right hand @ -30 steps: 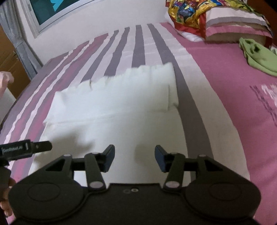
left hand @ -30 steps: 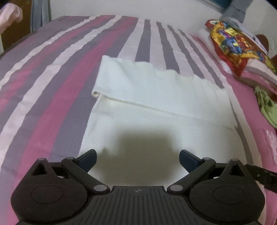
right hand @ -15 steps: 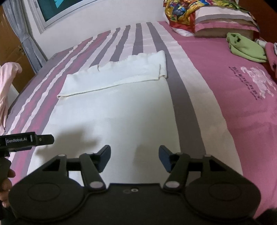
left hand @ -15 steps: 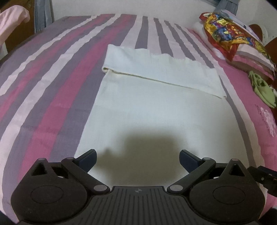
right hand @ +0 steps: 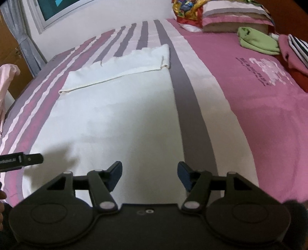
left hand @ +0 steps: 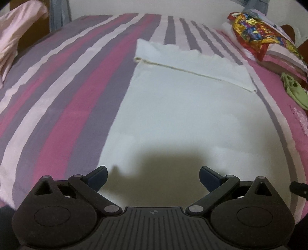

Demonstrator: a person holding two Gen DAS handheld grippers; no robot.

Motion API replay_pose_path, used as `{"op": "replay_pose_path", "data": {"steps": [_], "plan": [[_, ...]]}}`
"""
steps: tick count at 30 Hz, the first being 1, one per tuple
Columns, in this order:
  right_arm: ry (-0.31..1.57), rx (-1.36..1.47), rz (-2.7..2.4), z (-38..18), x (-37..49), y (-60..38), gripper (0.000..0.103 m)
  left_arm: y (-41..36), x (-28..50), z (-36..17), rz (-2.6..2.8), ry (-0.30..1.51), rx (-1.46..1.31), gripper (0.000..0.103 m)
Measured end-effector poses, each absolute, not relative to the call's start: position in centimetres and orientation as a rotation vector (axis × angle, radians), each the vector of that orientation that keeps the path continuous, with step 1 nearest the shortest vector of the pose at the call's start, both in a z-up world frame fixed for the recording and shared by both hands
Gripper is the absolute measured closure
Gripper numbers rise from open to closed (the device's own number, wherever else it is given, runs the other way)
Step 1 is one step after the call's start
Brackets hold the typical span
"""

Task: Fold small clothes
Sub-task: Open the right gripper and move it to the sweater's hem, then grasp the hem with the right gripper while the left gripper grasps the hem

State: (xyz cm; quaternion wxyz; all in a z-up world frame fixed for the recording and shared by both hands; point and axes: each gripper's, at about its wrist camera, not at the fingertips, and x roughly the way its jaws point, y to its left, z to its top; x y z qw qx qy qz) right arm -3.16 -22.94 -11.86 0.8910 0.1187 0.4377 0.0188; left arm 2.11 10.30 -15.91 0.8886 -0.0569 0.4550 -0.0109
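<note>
A white cloth (left hand: 192, 59) (right hand: 123, 67) lies flat on the striped bed, folded into a long band with a hemmed edge toward me. Below the band the white runs on toward me, and I cannot tell cloth from the sheet's pale stripe. My left gripper (left hand: 154, 177) hovers open over this white area, far short of the band, with nothing between its fingers. My right gripper (right hand: 150, 173) is open too, its jaws somewhat narrower, and also empty. The left gripper's side (right hand: 21, 160) shows at the left edge of the right wrist view.
Pillows with a colourful cover (left hand: 256, 32) sit at the head of the bed. Beside them lie a green garment (right hand: 256, 41) and a red and striped pile (right hand: 294, 50). A pink garment (left hand: 17, 38) hangs off the bed's far left. A wall and window (right hand: 57, 9) stand behind.
Both grippers have drawn back toward the near side of the bed, so the folded band now lies farther away. The right jaws have widened a little.
</note>
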Motion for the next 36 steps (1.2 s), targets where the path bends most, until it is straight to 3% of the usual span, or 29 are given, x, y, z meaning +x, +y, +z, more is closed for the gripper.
{"op": "replay_pose_path", "data": {"steps": [22,24,26,28,32,34,36], "plan": [[1.037,0.342,0.009,-16.0,-5.7,-24.8,0.038,17.4,-1.1,-20.4,0.022,1.017,-0.306,0.003],[1.047,0.345,0.008,-16.2,-5.7,-24.7,0.039,17.2,-1.0,-20.8,-0.011,1.03,-0.323,0.027],[1.055,0.349,0.011,-16.4,-5.8,-24.8,0.041,17.1,-1.0,-21.2,-0.028,1.047,-0.334,0.033],[1.064,0.353,0.013,-16.6,-5.8,-24.8,0.049,17.0,-1.2,-21.2,-0.04,1.049,-0.354,0.045],[1.076,0.379,0.026,-16.8,-5.7,-24.8,0.061,17.4,-1.2,-21.1,-0.065,1.058,-0.396,0.079],[1.075,0.394,0.04,-16.8,-5.5,-25.0,0.082,17.3,-1.1,-20.9,-0.087,1.061,-0.41,0.09],[1.08,0.399,0.056,-16.7,-5.3,-24.9,0.091,17.1,-1.3,-20.6,-0.12,1.057,-0.41,0.094]]}}
